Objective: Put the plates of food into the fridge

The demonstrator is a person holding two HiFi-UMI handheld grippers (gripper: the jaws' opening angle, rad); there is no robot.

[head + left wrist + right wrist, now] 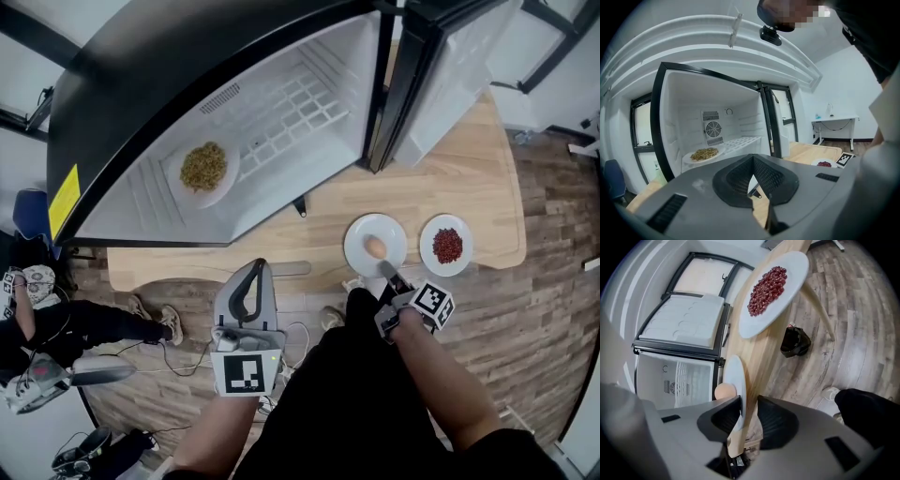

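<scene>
The black fridge (122, 75) stands open on the wooden table (469, 178). On its white shelf sits a plate of yellowish food (203, 169) (704, 153). Near the table's front edge lie two white plates: one with a round tan piece of food (375, 247) (724, 391), one with red beans (446, 245) (768, 284). My right gripper (389, 275) (749, 401) is at the near rim of the tan-food plate (736, 376); the rim stands between its jaws against one pad, with a gap at the other. My left gripper (255, 269) (753, 159) hangs below the table edge, shut and empty.
The fridge door (450, 75) is swung out to the right over the table. A seated person's legs and shoes (169, 323) lie on the floor at left among cables. A black object (795, 341) sits on the wood floor under the table. A white desk (834, 121) stands far off.
</scene>
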